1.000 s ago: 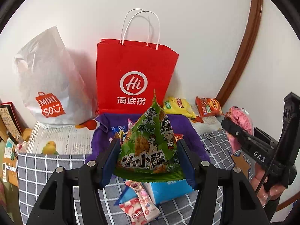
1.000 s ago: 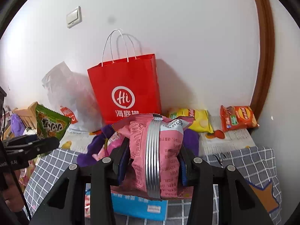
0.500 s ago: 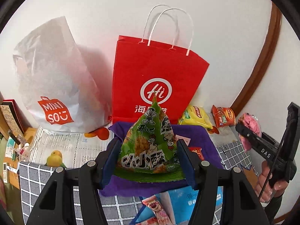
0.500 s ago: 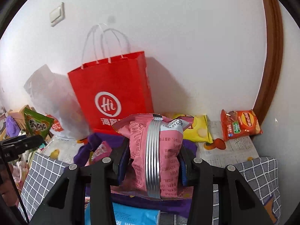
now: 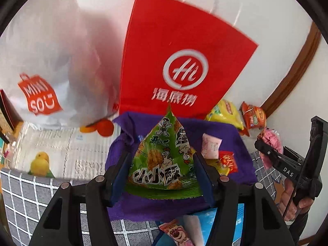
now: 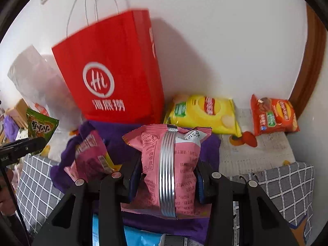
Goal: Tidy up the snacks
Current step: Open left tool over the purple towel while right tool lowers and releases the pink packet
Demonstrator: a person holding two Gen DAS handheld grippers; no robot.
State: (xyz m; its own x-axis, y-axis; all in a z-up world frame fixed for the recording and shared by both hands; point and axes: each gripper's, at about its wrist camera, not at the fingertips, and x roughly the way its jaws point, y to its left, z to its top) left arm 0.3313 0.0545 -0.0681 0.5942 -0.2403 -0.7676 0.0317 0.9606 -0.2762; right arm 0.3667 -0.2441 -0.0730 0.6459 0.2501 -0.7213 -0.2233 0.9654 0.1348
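Above the purple cloth (image 5: 235, 135), I am clamping the green packet (image 5: 164, 160) in my left gripper (image 5: 162, 176) and the pink packet (image 6: 170, 164) in my right gripper (image 6: 167, 182); both are light, crinkly and crushable, so I am pinching mid-body.

Each hand-held gripper is built of black plastic arms fastened with silver round-head screws. Blue pads are fitted inside the fingers (image 5: 117, 174). White lettering "DAS" is printed on the right hand-held gripper (image 5: 287, 164).

Both hand-held grippers (image 5: 162, 164) (image 6: 167, 174) clamped, tilted downward
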